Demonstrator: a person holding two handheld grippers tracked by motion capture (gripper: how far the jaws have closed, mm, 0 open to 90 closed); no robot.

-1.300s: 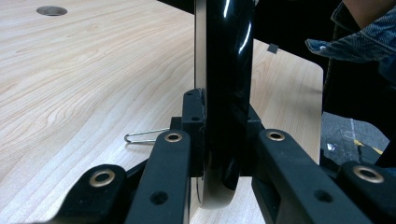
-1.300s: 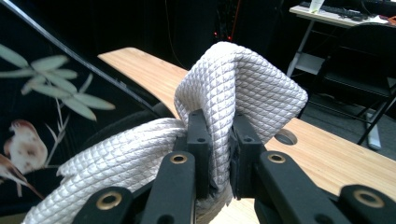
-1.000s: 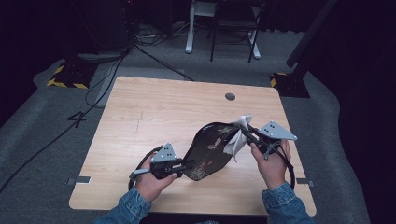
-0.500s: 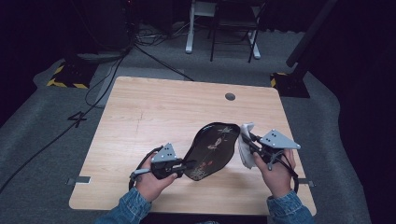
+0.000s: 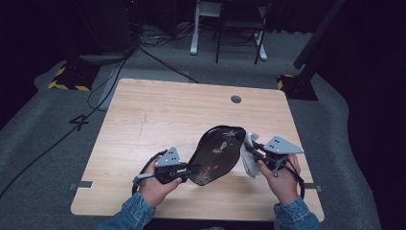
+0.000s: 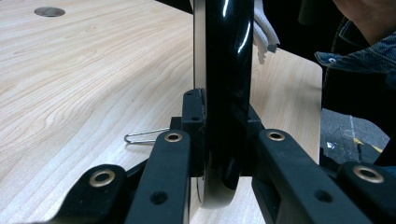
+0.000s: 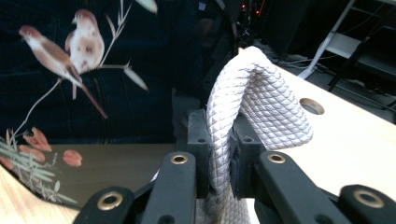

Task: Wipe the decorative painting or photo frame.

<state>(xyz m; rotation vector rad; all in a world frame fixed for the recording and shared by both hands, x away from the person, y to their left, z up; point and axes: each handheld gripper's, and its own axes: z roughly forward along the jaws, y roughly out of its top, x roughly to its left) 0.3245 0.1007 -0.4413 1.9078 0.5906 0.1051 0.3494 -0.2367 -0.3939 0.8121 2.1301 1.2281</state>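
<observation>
A glossy black lacquer tray (image 5: 216, 153) painted with birds and flowers is held up on edge over the near part of the wooden table (image 5: 158, 115). My left gripper (image 5: 187, 171) is shut on its lower rim; in the left gripper view the tray's edge (image 6: 223, 70) stands upright between the pads (image 6: 192, 126). My right gripper (image 5: 251, 149) is shut on a folded white quilted cloth (image 5: 249, 160), which sits against the tray's right side. The right gripper view has the cloth (image 7: 247, 112) pinched between the jaws, with the bird-painted tray (image 7: 70, 70) to its left.
A round cable hole (image 5: 235, 99) lies near the table's far edge. A bent wire clip (image 6: 144, 136) rests on the wood beside the left gripper. Cables, chair legs and a black stand sit on the grey floor beyond the table.
The right hand with the cloth has slid from the tray's upper right edge down along its right side toward the near edge. The left hand has kept the tray in place.
</observation>
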